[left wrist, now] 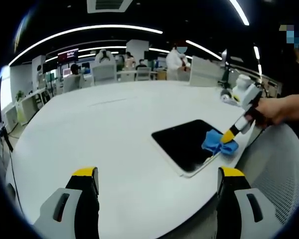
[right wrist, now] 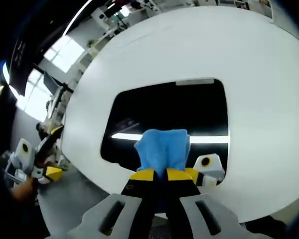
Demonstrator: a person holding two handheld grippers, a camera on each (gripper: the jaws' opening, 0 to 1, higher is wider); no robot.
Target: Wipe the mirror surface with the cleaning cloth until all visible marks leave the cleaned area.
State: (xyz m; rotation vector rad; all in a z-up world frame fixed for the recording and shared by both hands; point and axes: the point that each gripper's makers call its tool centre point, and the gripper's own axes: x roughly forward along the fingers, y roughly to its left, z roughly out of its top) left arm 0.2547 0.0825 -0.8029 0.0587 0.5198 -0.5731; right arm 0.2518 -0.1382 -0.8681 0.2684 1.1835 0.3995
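cleaning cloth (right wrist: pixel 162 148) on mirror (right wrist: pixel 189 107) | right fingers (right wrist: pixel 145 175) clamped on it | left fingers (left wrist: pixel 84 174) apart

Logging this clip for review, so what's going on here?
A person is wiping a dark rectangular mirror that lies flat on a round white table. The right tool is shut on a blue cleaning cloth and presses it against the mirror's near edge; a ceiling light reflects in the glass. The left tool is open, holds nothing and hangs over the table beside the mirror.
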